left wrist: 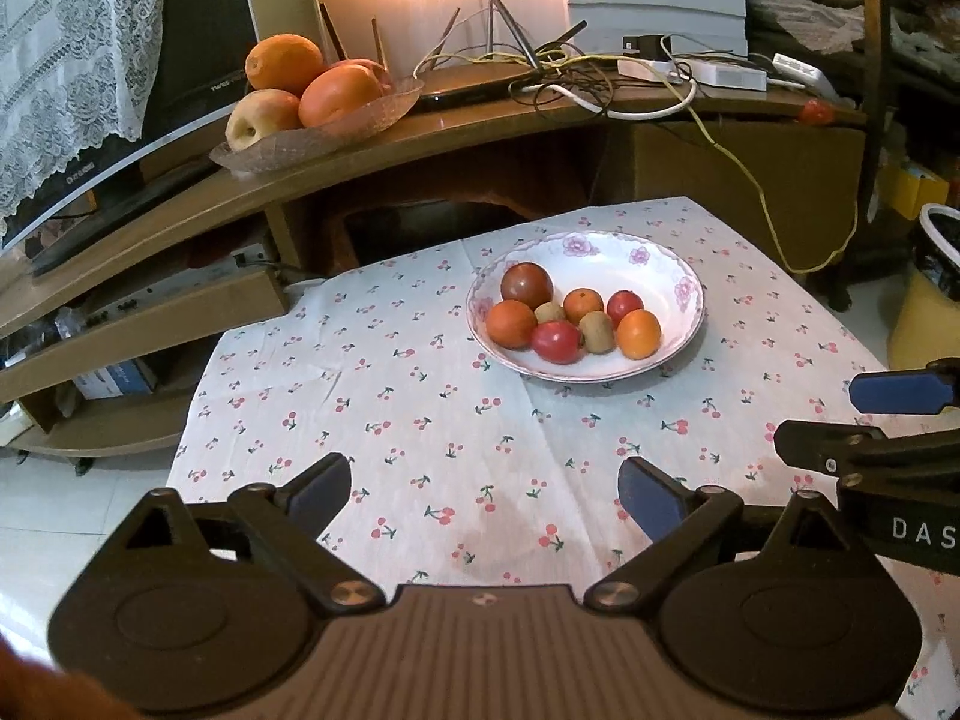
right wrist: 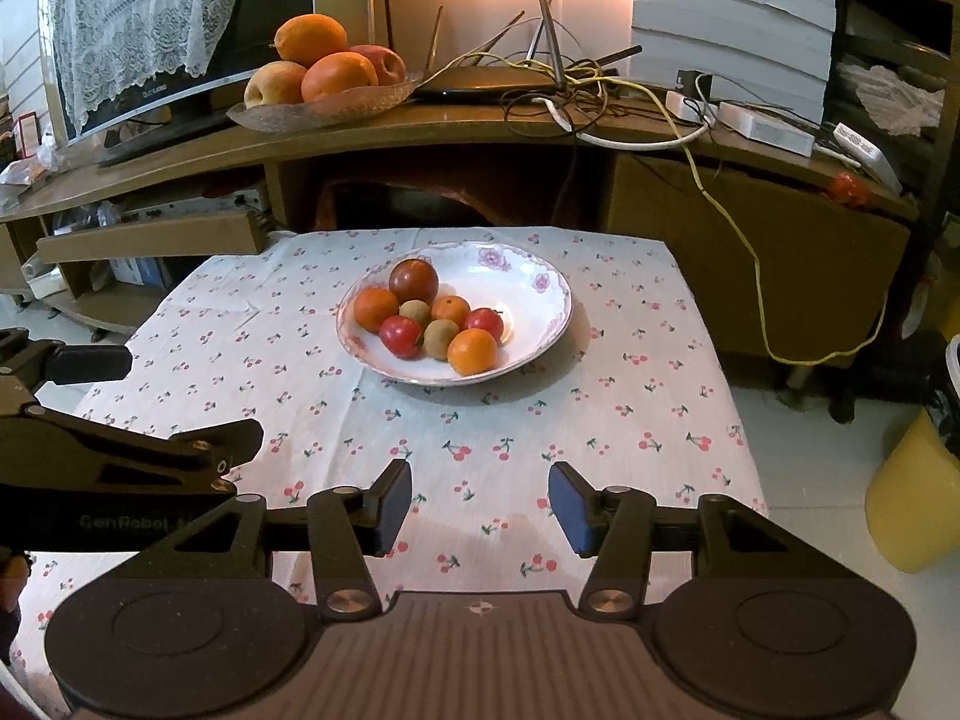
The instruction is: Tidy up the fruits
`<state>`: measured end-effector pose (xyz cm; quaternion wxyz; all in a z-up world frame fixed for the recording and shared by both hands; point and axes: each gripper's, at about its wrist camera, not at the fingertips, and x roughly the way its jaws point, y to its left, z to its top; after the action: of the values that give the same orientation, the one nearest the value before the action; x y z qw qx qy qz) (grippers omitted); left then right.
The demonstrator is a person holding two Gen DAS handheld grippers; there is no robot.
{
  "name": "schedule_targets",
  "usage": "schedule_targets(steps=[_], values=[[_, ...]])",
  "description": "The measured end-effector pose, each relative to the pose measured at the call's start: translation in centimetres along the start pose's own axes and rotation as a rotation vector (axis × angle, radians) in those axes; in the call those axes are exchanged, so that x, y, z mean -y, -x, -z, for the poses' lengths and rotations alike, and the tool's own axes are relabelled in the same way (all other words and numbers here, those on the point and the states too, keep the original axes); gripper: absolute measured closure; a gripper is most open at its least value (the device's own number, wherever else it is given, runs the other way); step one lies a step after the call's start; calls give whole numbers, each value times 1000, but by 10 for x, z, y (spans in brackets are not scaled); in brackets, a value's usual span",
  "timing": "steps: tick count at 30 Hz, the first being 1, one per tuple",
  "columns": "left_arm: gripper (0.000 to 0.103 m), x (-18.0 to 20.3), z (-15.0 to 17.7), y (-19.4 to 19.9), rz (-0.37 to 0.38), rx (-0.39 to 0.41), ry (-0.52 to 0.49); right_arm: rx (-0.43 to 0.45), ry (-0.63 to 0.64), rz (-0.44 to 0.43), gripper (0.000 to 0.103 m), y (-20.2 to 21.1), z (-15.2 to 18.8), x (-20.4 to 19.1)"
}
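Note:
A white flower-rimmed bowl (left wrist: 672,276) (right wrist: 540,276) stands on the cherry-print tablecloth (left wrist: 420,420) (right wrist: 600,420). It holds several small fruits: a dark red one (left wrist: 527,284) (right wrist: 413,280), oranges (left wrist: 638,333) (right wrist: 472,351), red ones (left wrist: 557,342) (right wrist: 400,336) and brown kiwis (left wrist: 596,331) (right wrist: 441,338). My left gripper (left wrist: 485,495) is open and empty, above the cloth in front of the bowl. My right gripper (right wrist: 480,507) is open and empty too, at the near side of the table. Each gripper shows at the edge of the other's view.
Behind the table a wooden TV stand (left wrist: 480,126) (right wrist: 480,126) carries a glass dish of large oranges and apples (left wrist: 312,90) (right wrist: 327,69), a TV under lace, a router and tangled cables (right wrist: 570,84). A yellow bin (right wrist: 912,492) stands on the floor at right.

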<state>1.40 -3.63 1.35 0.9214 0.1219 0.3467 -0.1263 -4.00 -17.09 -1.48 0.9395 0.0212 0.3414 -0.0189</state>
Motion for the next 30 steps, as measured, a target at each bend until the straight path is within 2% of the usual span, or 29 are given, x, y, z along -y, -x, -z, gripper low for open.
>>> schedule_targets(steps=[30], values=[[1,8,34,35,0,2,-3,17,22,10,51,37,31,-12]])
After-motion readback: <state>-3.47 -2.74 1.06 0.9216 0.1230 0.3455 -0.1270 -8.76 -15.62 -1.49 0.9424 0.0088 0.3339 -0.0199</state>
